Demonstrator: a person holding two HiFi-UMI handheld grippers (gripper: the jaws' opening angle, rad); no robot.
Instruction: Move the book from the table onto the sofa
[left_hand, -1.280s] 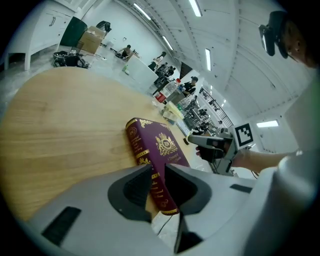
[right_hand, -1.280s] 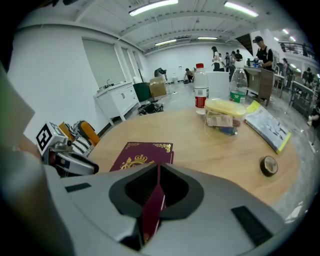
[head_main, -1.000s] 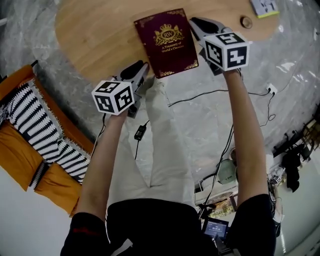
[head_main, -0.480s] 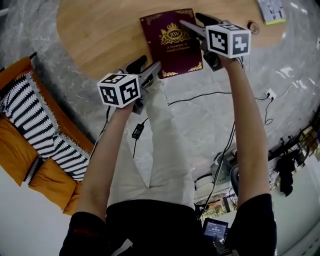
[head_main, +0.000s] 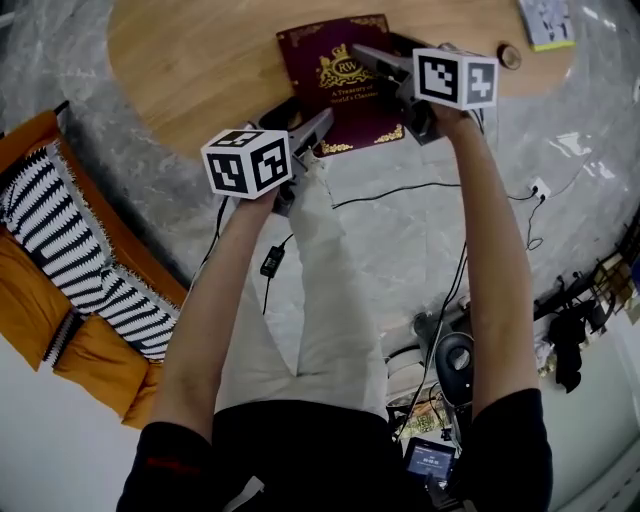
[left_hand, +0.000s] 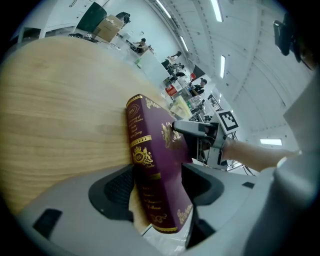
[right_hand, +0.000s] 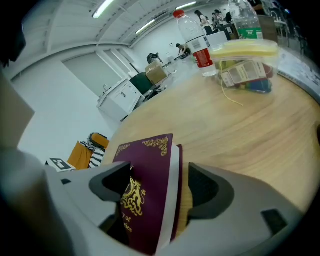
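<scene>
The burgundy hardcover book (head_main: 340, 95) lies flat on the wooden table (head_main: 200, 60), at its near edge in the upper middle of the head view. So none of the move itself is done yet.

I have both tools at it. My left gripper (head_main: 298, 118) straddles the book's lower-left corner on the spine side. Its jaws have just been opening and stand spread, with the spine between the pads and no squeeze that I can see. My right gripper (head_main: 385, 52) sits at the book's right edge. Its jaws too have just been opening and stand wide, one over the cover and the other past the page block, with a gap showing beside the pages.

I judge this the set-up for the grasp. Both pairs have to close on the book, lift it clear and carry it to the orange sofa (head_main: 35, 300) with the striped throw (head_main: 75, 250) — at the lower left of the head view, well apart from the table — and set it down there.
</scene>
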